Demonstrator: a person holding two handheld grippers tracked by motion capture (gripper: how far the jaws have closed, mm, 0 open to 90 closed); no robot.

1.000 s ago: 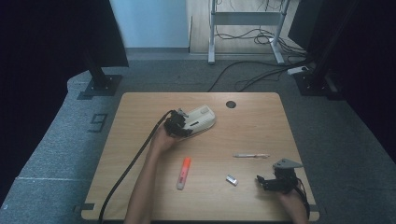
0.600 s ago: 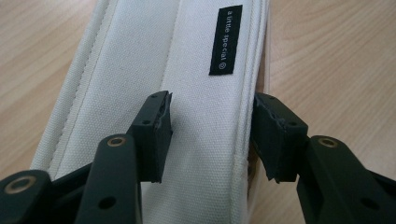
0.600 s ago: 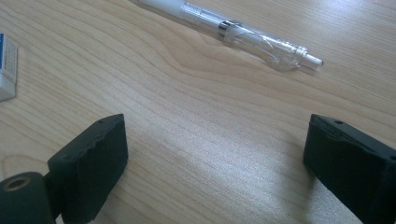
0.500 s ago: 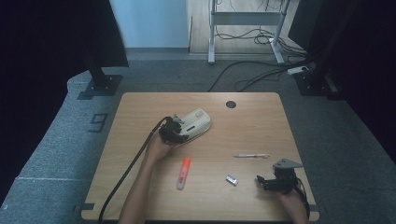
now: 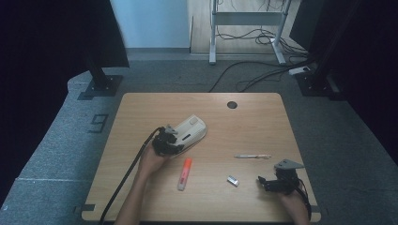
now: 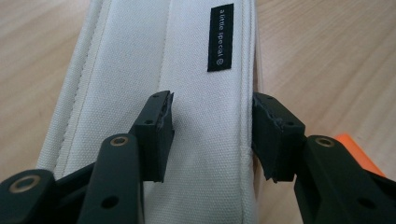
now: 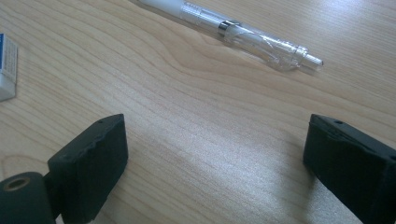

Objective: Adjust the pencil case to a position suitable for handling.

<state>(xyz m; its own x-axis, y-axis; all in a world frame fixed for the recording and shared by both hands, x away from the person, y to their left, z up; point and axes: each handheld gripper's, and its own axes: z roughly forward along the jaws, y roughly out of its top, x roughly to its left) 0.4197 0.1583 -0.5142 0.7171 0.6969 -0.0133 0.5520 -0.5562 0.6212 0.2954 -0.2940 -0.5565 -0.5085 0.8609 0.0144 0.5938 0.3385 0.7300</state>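
A white fabric pencil case [image 5: 190, 130] [image 6: 196, 56] with a small black label lies on the wooden table [image 5: 263, 122], left of centre. My left gripper [image 5: 169, 140] [image 6: 212, 126] is shut on its near end, one jaw on top of the fabric and the other at its side seam. Near the front right corner my right gripper [image 5: 267, 183] [image 7: 219, 154] stands open just above bare wood. A clear pen [image 5: 252, 156] [image 7: 229, 29] lies a little beyond it.
An orange highlighter [image 5: 184, 173] [image 6: 359, 154] lies in front of the case. A small white eraser [image 5: 232, 180] [image 7: 5, 65] sits left of the right gripper. A black cable hole [image 5: 232, 104] marks the table's far side. Stands and cables are on the floor behind.
My left gripper has drawn the pencil case toward the person and slightly left. The right gripper has stayed in place.
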